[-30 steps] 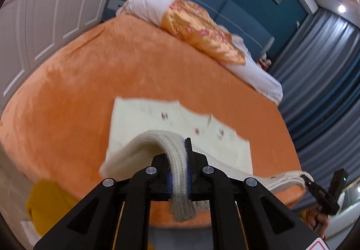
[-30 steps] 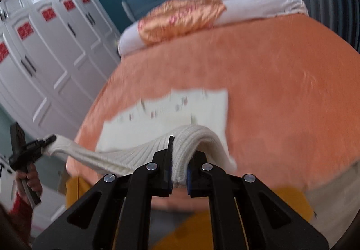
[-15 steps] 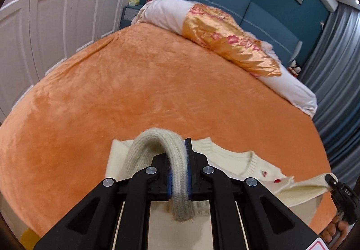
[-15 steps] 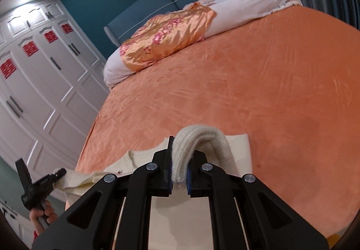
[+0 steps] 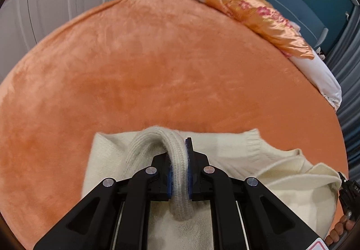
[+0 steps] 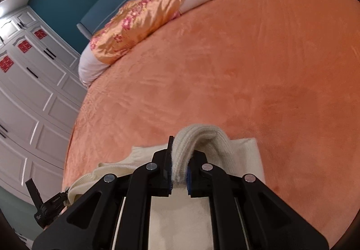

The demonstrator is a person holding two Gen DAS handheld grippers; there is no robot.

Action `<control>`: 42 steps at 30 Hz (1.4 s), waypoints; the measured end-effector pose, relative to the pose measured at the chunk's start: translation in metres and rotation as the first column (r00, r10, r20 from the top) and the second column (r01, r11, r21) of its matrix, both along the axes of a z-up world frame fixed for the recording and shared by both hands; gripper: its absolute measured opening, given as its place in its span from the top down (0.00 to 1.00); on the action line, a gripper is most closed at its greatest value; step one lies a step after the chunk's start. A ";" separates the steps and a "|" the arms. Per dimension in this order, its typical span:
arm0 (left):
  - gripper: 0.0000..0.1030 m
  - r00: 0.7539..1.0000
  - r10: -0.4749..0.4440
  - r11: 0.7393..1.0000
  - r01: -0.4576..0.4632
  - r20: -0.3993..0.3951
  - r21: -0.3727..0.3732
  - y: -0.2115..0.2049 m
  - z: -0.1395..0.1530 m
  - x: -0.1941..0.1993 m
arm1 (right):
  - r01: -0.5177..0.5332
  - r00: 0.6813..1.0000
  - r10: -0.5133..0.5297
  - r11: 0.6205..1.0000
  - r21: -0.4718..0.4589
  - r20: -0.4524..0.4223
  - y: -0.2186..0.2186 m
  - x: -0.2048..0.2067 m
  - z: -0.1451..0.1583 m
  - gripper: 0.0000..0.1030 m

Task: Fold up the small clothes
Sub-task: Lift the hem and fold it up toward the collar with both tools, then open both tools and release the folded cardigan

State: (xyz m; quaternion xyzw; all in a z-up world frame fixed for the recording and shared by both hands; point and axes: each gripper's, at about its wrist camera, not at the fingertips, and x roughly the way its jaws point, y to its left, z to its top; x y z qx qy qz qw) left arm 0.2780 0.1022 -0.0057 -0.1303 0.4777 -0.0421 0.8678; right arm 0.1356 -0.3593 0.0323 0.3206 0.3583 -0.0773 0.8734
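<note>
Your left claw [image 5: 179, 179] and right claw [image 6: 179, 173] each pinch the ribbed hem of the cream knitted sweater [image 5: 236, 155], which lies on the near edge of the orange plush bed [image 5: 157, 65].

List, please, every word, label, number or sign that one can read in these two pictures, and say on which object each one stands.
"囍" (red double-happiness sign): on three white wardrobe doors, right wrist view.
"DAS...": white letters on the right gripper at the edge of the left wrist view; cut off.
White lettering on the left gripper in the right wrist view: too small to read.
Red-edged sticker on the left gripper's body: no text shows.
Cream sweater: none.
</note>
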 end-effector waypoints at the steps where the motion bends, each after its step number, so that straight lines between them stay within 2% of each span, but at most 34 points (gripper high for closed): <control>1: 0.92 1.000 0.001 1.000 -0.001 -0.006 0.001 0.000 -0.004 0.002 | 0.001 1.000 -0.001 1.000 -0.002 -0.010 -0.001 0.004 -0.004 0.93; 5: 0.91 1.000 0.001 1.000 -0.001 -0.002 0.011 -0.003 -0.013 0.006 | 0.005 0.999 -0.005 1.000 -0.005 -0.044 -0.003 0.019 -0.021 0.92; 9: 0.84 1.000 0.013 1.000 -0.013 0.016 0.005 -0.002 -0.021 0.008 | 0.009 0.998 -0.009 1.000 -0.009 -0.061 -0.004 0.028 -0.036 0.92; 14: 0.83 0.998 0.022 0.999 -0.018 0.064 -0.051 0.003 -0.027 0.003 | 0.000 1.000 -0.001 0.999 -0.041 -0.024 0.000 0.027 -0.046 0.89; 19: 0.82 0.993 0.040 0.986 -0.022 0.109 -0.166 0.016 -0.031 -0.004 | 0.000 0.998 -0.001 1.000 0.016 0.060 -0.008 0.018 -0.053 0.86; 22: 0.82 0.991 0.079 0.971 -0.053 0.105 -0.231 0.029 -0.018 -0.015 | -0.001 0.995 -0.001 1.000 0.028 0.100 -0.010 0.007 -0.038 0.85; 23: 0.76 0.989 0.098 0.967 -0.068 0.112 -0.245 0.034 -0.009 -0.022 | -0.005 0.991 0.004 1.000 0.011 0.132 -0.006 -0.001 -0.025 0.84; 24: 0.65 0.982 0.130 0.963 -0.092 0.139 -0.252 0.042 0.004 -0.035 | -0.024 0.981 0.027 1.000 -0.020 0.190 -0.001 -0.016 -0.008 0.82; 25: 0.57 0.968 0.155 0.959 -0.099 0.198 -0.266 0.054 0.021 -0.053 | -0.039 0.972 0.049 0.998 -0.046 0.229 0.004 -0.029 0.005 0.72; 26: 0.39 0.957 0.165 0.956 -0.096 0.240 -0.276 0.063 0.033 -0.066 | -0.031 0.961 0.055 0.995 -0.091 0.270 0.009 -0.050 0.022 0.59; 27: 0.32 0.947 0.173 0.956 -0.096 0.270 -0.276 0.072 0.044 -0.077 | -0.005 0.953 0.040 0.993 -0.120 0.299 0.010 -0.064 0.031 0.28; 28: 0.32 0.944 0.175 0.958 -0.098 0.280 -0.270 0.082 0.053 -0.087 | 0.026 0.942 0.023 0.990 -0.139 0.335 0.009 -0.081 0.041 0.13; 29: 0.32 0.948 0.168 0.959 -0.094 0.270 -0.266 0.092 0.058 -0.094 | 0.042 0.932 0.014 0.989 -0.145 0.361 0.007 -0.098 0.047 0.13; 32: 0.32 0.973 0.134 0.969 -0.089 0.188 -0.232 0.108 0.057 -0.111 | 0.024 0.964 0.016 0.989 -0.146 0.265 0.000 -0.126 0.049 0.17; 34: 0.32 0.987 0.106 0.970 -0.076 0.121 -0.229 0.110 0.048 -0.124 | 0.012 0.986 0.012 0.990 -0.141 0.169 -0.001 -0.145 0.035 0.20; 38: 0.32 0.998 0.060 0.969 -0.053 0.024 -0.242 0.096 0.020 -0.144 | -0.013 0.999 0.016 0.996 -0.087 0.037 0.010 -0.167 -0.004 0.22; 40: 0.32 0.999 0.032 0.963 -0.038 -0.023 -0.267 0.085 0.005 -0.144 | -0.024 1.000 0.024 0.998 -0.056 0.003 0.015 -0.165 -0.015 0.26; 42: 0.32 0.998 0.049 0.976 -0.053 -0.025 -0.213 0.074 0.001 -0.144 | -0.039 0.999 0.038 0.998 -0.043 -0.029 0.019 -0.158 -0.023 0.30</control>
